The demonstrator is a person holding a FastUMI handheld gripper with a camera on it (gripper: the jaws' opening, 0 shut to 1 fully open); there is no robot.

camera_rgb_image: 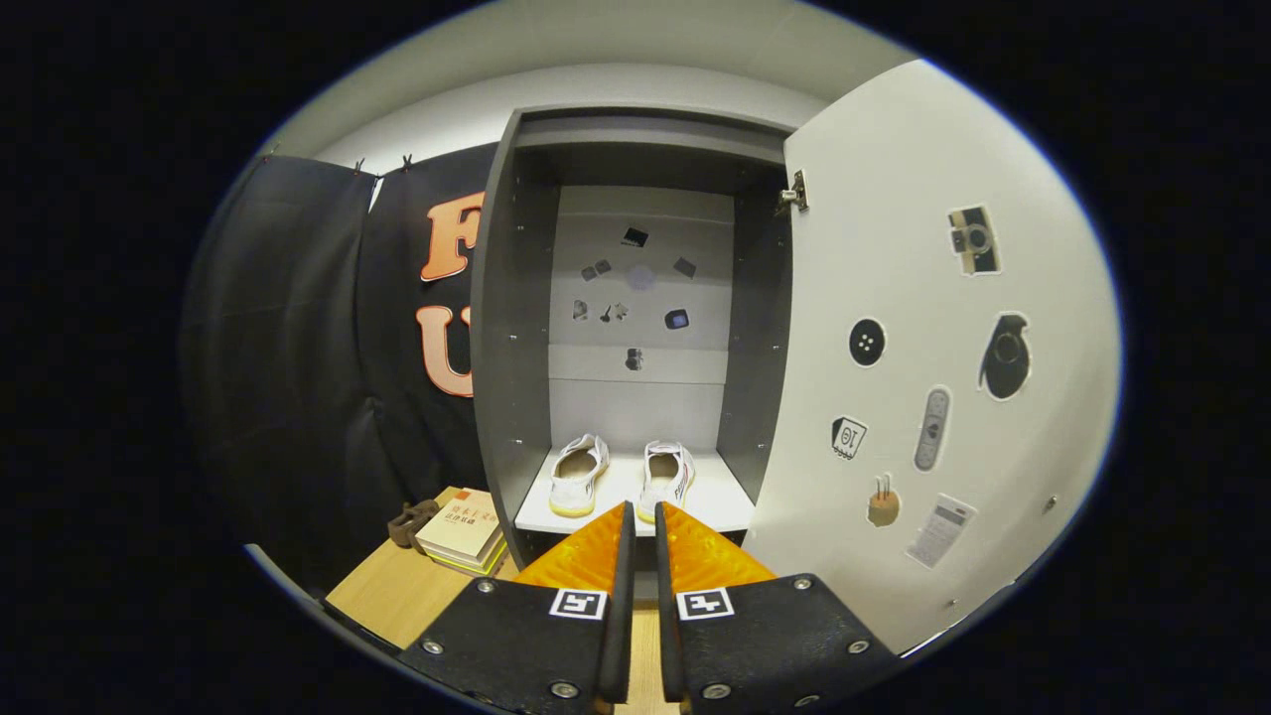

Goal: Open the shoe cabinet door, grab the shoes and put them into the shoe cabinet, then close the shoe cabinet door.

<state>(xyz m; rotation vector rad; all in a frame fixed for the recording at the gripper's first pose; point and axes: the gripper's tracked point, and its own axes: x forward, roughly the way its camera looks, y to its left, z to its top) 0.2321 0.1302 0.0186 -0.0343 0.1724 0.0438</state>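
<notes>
A grey shoe cabinet [496,328] stands ahead with its white door [923,397] swung open to the right; the door's inner face carries several stickers. Two white shoes sit side by side on the white bottom shelf [715,501], heels toward me: the left shoe [579,475] and the right shoe [666,479]. My gripper [643,511] is just in front of the shelf edge, fingers nearly together with only a thin gap and nothing between them. The shoes lie just beyond the fingertips.
A stack of books [463,528] and a small brown object [410,522] lie on the wooden surface [397,596] left of the cabinet. Stickers dot the cabinet's back panel [640,288]. Black cloth hangs at the left.
</notes>
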